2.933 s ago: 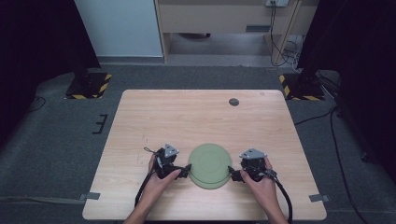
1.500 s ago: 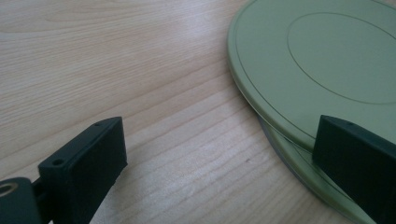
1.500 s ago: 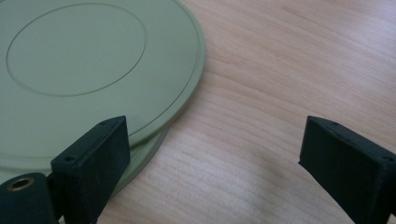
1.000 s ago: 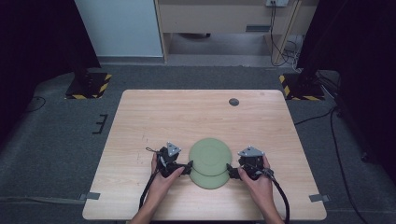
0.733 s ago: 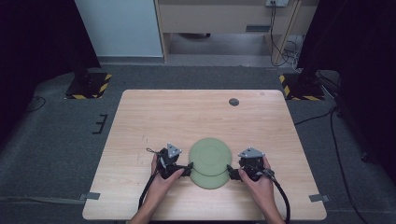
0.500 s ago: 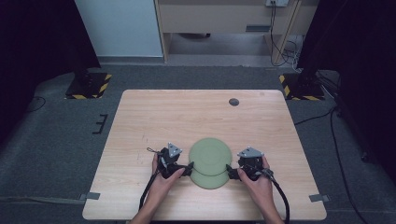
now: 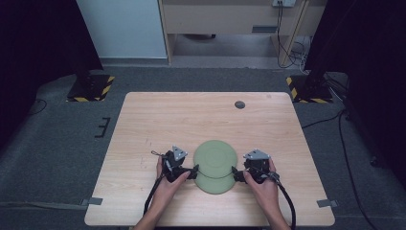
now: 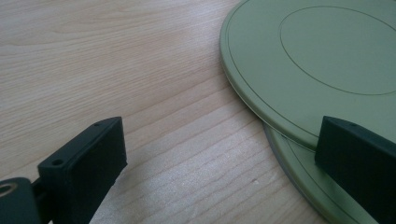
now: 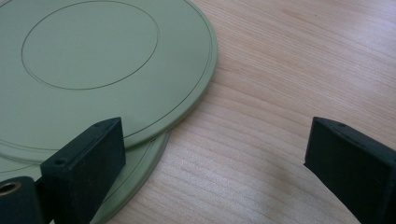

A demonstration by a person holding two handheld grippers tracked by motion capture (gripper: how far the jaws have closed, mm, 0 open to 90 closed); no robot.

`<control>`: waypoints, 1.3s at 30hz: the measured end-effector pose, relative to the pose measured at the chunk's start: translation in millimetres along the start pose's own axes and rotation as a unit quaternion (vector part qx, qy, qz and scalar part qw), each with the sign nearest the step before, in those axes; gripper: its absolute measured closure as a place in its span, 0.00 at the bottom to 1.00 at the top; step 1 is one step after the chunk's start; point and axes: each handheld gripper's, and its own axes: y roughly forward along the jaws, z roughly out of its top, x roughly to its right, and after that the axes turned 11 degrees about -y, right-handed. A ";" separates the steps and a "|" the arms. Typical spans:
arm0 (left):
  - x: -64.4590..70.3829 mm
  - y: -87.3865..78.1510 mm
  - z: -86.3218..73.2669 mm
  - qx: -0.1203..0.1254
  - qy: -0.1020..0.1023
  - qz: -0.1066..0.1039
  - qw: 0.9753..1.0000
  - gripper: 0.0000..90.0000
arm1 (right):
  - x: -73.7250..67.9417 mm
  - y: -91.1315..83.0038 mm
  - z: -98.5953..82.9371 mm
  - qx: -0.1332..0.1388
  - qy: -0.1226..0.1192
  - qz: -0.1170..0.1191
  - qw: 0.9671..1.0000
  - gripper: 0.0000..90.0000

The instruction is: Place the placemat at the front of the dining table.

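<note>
Two flat green plates lie stacked near the table's front edge. The upper plate sits shifted toward the far side, so the lower plate shows its near rim. At the stack's left edge my left gripper is open; one jaw hangs over the plates' rims, the other over bare wood. My right gripper is open at the stack's right edge, one jaw over the rims. Neither grips anything.
The wooden table has a small dark round disc set near its far edge. Cables trail from both grippers toward the front edge. Dark stands with hazard-striped bases flank the table on the grey floor.
Since the earliest frame the upper plate has slid toward the far side, uncovering the lower plate's near rim. Both grippers stay beside the stack, open, almost unmoved.
</note>
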 end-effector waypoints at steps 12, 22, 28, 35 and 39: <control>-7.2 -11.1 12.3 0.013 -0.012 -0.016 1.000 0.03 | 17.4 -8.5 11.1 -0.020 -0.014 0.030 0.999 0.10; -14.1 -17.6 26.7 -0.003 -0.002 -0.028 1.000 0.02 | 43.9 -7.3 43.6 -0.043 -0.020 0.069 0.996 0.10; -14.1 -10.7 32.4 -0.006 -0.003 -0.027 1.000 0.02 | 50.5 2.1 71.3 -0.053 -0.033 0.087 0.994 0.12; -10.4 -0.4 29.5 -0.020 0.004 -0.030 0.999 0.02 | 58.5 24.4 98.7 -0.068 -0.025 0.110 0.991 0.15; -7.1 3.6 27.2 -0.027 0.007 -0.034 0.999 0.02 | 57.2 36.9 104.7 -0.072 -0.023 0.120 0.990 0.15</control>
